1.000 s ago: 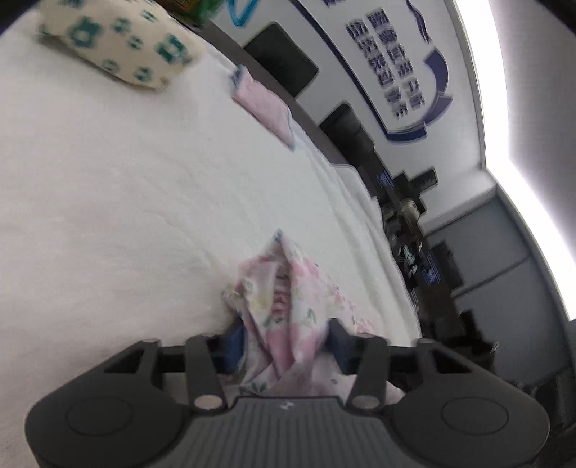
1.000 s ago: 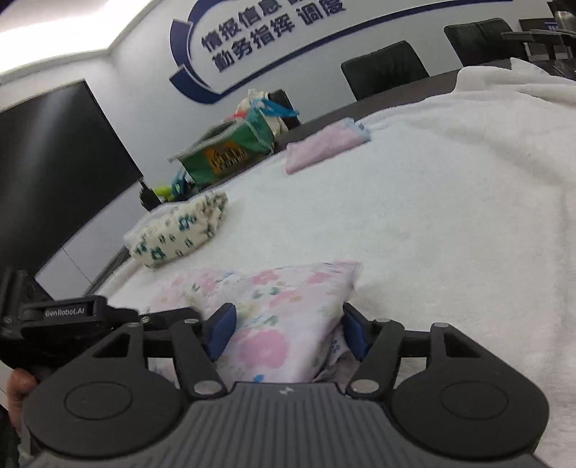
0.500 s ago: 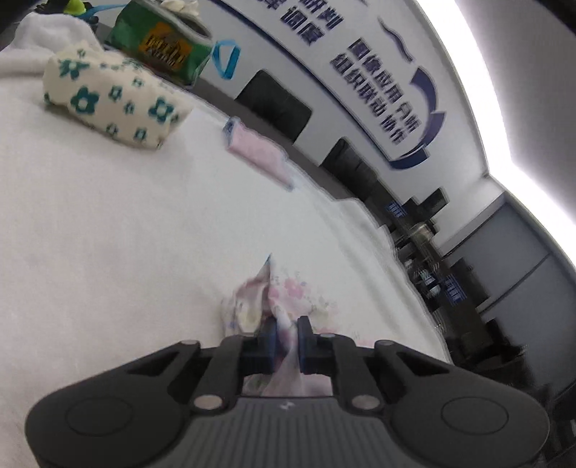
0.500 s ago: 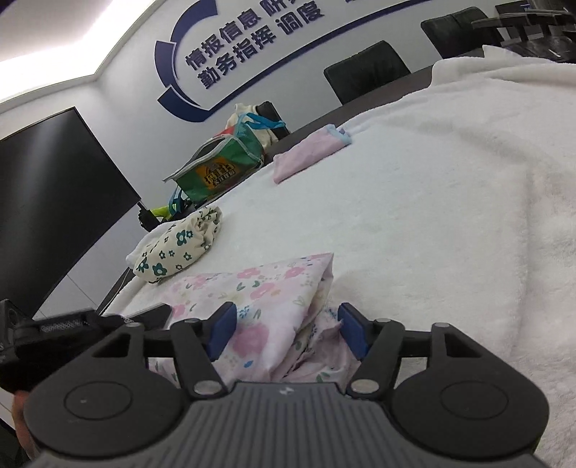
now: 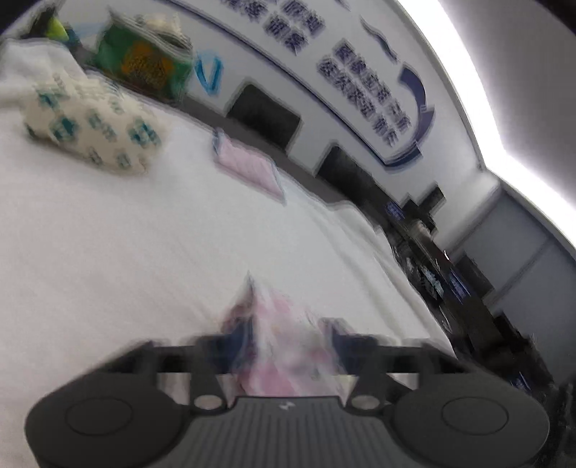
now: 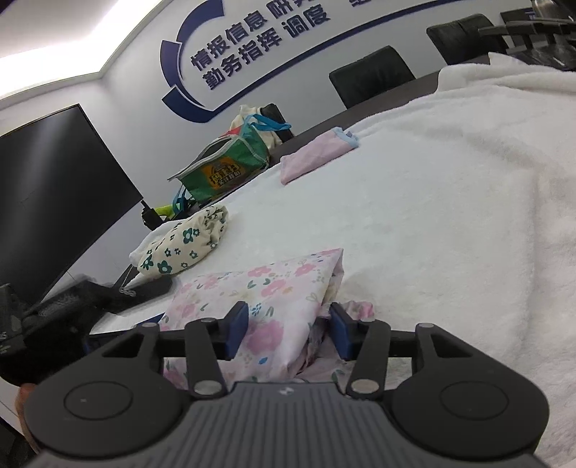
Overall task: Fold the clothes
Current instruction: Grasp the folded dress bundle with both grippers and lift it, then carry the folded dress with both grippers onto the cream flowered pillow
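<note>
- An office-like room with a white wall bearing large blue Chinese lettering (image 6: 259,34) surrounds a table spread with a fluffy white blanket (image 6: 450,201); black chairs (image 6: 370,75) stand along the far edge, and a big dark screen (image 6: 54,187) fills the left side of the right wrist view.
- The task's thing, a pink floral garment (image 6: 266,288), lies folded on the near part of the blanket, its upper layer forming a flat panel with a corner pointing away from the camera.
- The right gripper (image 6: 288,333) has its blue-padded fingers spread apart, one on each side of the garment's near edge; cloth sits between them, and whether the pads touch it cannot be told.
- In the left wrist view, which is heavily motion-blurred, the same garment (image 5: 277,334) rises in a peak between the fingers of the left gripper (image 5: 280,342); the fingers look parted, with fabric in the gap, though the blur hides any contact.
- Farther back on the blanket rest a cream bundle with teal flowers (image 6: 183,244) and a folded plain pink cloth (image 6: 316,154), well apart from each other.
- A green shopping bag (image 6: 230,165) with blue handles stands behind the cream bundle, off the blanket's far edge.
</note>
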Demonstrator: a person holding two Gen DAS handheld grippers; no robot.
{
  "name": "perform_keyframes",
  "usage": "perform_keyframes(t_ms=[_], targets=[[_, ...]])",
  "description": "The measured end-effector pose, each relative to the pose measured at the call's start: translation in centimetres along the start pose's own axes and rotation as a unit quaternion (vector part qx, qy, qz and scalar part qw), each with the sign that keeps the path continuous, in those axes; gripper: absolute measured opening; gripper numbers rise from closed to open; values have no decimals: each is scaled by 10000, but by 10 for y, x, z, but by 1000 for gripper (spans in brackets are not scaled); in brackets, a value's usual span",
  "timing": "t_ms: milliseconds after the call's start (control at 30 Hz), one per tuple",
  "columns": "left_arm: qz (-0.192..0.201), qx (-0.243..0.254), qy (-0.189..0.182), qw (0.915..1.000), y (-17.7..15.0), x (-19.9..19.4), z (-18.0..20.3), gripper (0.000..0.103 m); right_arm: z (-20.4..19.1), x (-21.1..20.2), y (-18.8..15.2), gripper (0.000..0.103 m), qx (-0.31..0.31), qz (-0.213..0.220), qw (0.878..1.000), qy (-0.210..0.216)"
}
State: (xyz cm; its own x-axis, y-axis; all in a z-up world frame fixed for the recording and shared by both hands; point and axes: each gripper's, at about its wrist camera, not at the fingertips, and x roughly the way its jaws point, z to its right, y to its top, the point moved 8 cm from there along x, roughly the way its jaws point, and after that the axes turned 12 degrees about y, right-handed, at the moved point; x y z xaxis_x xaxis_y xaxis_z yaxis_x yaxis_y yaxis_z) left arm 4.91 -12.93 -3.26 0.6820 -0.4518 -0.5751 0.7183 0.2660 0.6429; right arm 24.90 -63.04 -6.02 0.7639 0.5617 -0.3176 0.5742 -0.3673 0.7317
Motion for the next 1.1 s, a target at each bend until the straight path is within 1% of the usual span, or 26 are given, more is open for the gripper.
perform_keyframes(t_ms=[33,67,133,167,200,233,267,300,333,367,433,467,533,600,633,667,700,767,800,867,967,1067,1100], targets=[[-117,-7,-47,9999,-4,4,2,17,-4,3,-2,34,-9,5,10000,-6],[-89,-66,-70,9999,-7,4,1,17,-11,9,-4,29,-4,-1,10000,-14],[-170,-284,-228,9992,-7,2,-6,17,-31,18,-15,29,0,-17,10000,-46],[-220,-422,-293,9984,-5,-1,-12,19,-42,21,-22,30,7,-21,10000,-54],[-209,-523,-233,9981,-2,-7,-20,21,-53,23,-27,37,28,-10,10000,-49],[-187,-604,-151,9979,1,-13,-28,37,-63,27,-29,42,49,14,10000,-80],[-121,-587,52,9982,5,-17,-35,63,-74,29,-33,53,53,32,9999,-141],[-140,-545,249,9981,6,-20,-41,74,-84,27,-40,60,51,38,9998,-189],[-286,-532,184,9980,6,-19,-42,83,-89,20,-46,61,74,30,9997,-222],[-433,-520,119,9976,6,-18,-43,83,-96,12,-55,62,148,6,9997,-217],[-730,-509,-32,9960,6,-16,-44,83,-104,10,-70,62,460,-93,9989,-71],[-877,-567,-200,9943,5,-11,-42,82,-107,9,-77,61,608,-143,9980,32],[-997,-571,-428,9925,3,-3,-36,82,-118,5,-95,61,765,-211,9964,307],[-997,-675,-607,9909,8,-5,-36,61,-128,1,-111,47,922,-264,9938,559],[-997,-727,-696,9899,11,-6,-35,41,-132,-2,-117,44,1004,-248,9927,626],[-997,-778,-786,9889,14,-8,-35,32,-136,-5,-122,35,1087,-232,9914,693],[-997,-830,-875,9877,16,-9,-35,30,-140,-8,-128,26,1169,-216,9900,760],[-996,-933,-1053,9850,22,-12,-35,23,-147,-15,-138,18,1332,-184,9869,894],[-995,-984,-1142,9836,25,-13,-34,21,-154,-18,-142,16,1353,-167,9861,950],[-993,-1086,-1320,9803,30,-16,-34,19,-179,-24,-142,15,1129,-128,9883,1015],[-969,-1216,-1574,9752,41,-22,-33,19,-222,-35,-131,15,747,100,9899,1201],[-518,-933,-1593,9814,86,-42,-26,19,-262,-33,-105,15,262,388,9901,1322],[-366,-833,-1546,9838,99,-47,-23,19,-273,-29,-97,15,91,451,9901,1326]])
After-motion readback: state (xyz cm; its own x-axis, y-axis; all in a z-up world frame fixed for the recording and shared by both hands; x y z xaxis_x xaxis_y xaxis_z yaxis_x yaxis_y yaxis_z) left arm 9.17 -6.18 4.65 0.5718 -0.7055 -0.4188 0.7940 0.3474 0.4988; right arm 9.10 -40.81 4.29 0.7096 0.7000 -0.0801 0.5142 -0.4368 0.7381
